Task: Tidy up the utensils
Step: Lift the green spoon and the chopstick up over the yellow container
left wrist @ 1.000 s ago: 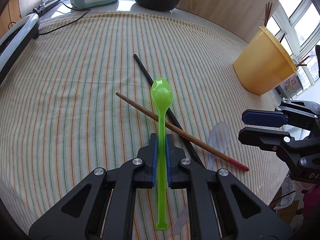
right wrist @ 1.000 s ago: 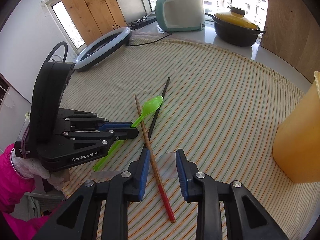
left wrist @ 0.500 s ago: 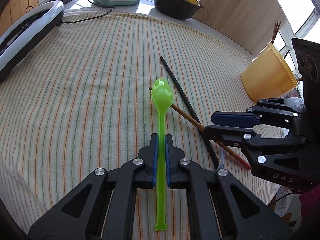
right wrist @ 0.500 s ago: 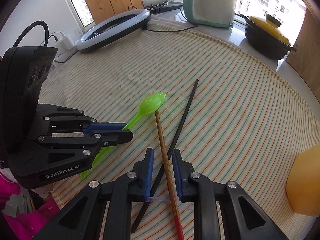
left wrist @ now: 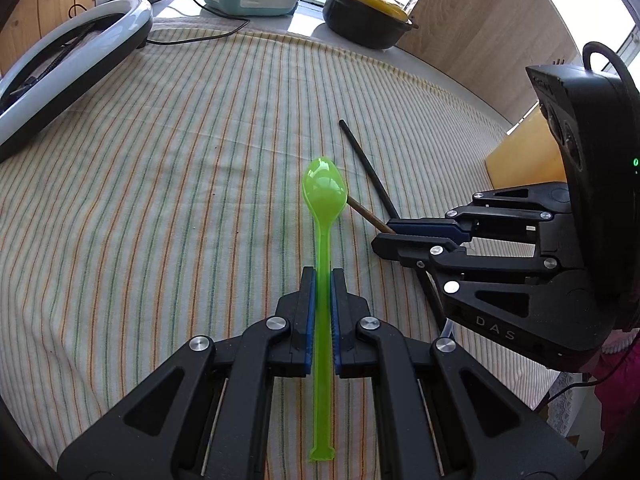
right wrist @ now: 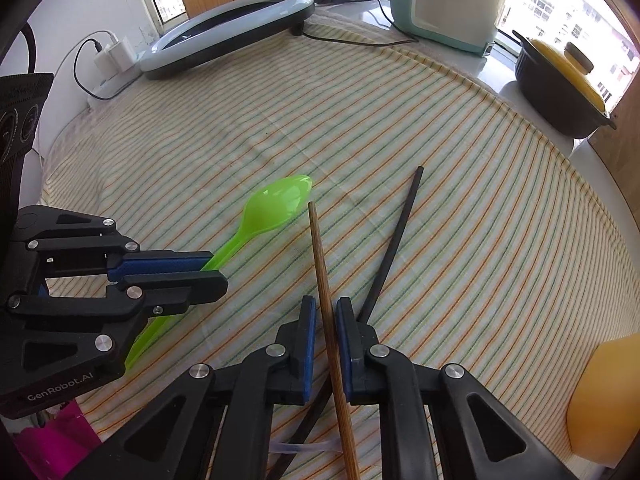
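My left gripper [left wrist: 321, 276] is shut on the handle of a green plastic spoon [left wrist: 323, 200], which points forward above the striped cloth; the spoon [right wrist: 276, 205] also shows in the right wrist view, with the left gripper [right wrist: 212, 270]. My right gripper [right wrist: 325, 308] has its pads close around a brown wooden chopstick [right wrist: 323, 272], almost shut; the chopstick [left wrist: 366, 213] tip lies beside the spoon bowl. The right gripper [left wrist: 384, 236] sits to the right in the left wrist view. A black chopstick [right wrist: 394, 240] lies on the cloth just right of it, also seen in the left wrist view [left wrist: 366, 164]. A clear spoon is mostly hidden beneath.
A yellow container [right wrist: 604, 396] stands at the right, also in the left wrist view [left wrist: 524, 152]. A ring light [right wrist: 228, 32], a teal appliance [right wrist: 444, 0] and a black pot with a yellow lid [right wrist: 560, 80] line the far edge of the striped tablecloth [right wrist: 400, 120].
My right gripper moved left over the brown chopstick and its jaws narrowed around it. My left gripper kept hold of the green spoon and shifted left, away from the chopsticks.
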Demonstrator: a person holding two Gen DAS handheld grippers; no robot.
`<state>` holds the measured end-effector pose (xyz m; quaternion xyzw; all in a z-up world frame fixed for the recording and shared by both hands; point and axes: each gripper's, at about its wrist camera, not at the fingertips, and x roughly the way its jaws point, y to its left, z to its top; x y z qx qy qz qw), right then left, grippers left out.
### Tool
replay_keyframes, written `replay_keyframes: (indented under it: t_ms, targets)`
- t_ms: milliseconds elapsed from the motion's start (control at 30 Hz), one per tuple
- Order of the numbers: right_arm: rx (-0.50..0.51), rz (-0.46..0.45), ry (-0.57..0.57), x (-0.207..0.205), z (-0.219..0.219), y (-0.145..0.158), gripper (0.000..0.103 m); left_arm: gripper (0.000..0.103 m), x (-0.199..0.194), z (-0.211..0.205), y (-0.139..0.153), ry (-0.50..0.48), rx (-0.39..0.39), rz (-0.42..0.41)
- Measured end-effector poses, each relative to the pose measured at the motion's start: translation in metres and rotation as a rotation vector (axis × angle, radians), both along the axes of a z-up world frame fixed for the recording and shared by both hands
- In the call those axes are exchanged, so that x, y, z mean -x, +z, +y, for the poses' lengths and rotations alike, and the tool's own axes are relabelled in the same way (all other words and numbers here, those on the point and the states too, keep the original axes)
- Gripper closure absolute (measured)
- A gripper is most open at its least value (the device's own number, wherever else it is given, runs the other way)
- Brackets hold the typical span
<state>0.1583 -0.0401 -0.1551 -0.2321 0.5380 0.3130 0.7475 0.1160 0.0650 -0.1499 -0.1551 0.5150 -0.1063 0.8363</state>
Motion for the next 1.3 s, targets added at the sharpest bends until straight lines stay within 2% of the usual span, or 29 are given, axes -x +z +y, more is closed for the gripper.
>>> replay_keyframes:
  t_ms: [233, 533, 967, 1167, 1300]
  targets:
    - [-0.055, -0.017, -0.068, -0.005, -0.020, 0.016, 0.099, 0.099, 0.003, 0.000, 0.007, 0.002, 0.006, -0.020]
    - [-0.159, -0.074, -0.160, 0.001, -0.059, 0.052, 0.100, 0.099, -0.002, -0.010, 0.028, 0.000, 0.043, -0.070]
    - [-0.301, -0.207, -0.295, 0.027, -0.127, 0.102, 0.100, 0.099, -0.004, -0.048, 0.072, -0.063, 0.066, -0.189]
    - [-0.378, -0.237, -0.365, 0.042, -0.163, 0.117, 0.100, 0.099, -0.005, -0.071, 0.092, -0.093, 0.069, -0.244]
    - [-0.394, -0.256, -0.402, 0.049, -0.180, 0.123, 0.100, 0.099, -0.007, -0.086, 0.101, -0.104, 0.060, -0.275]
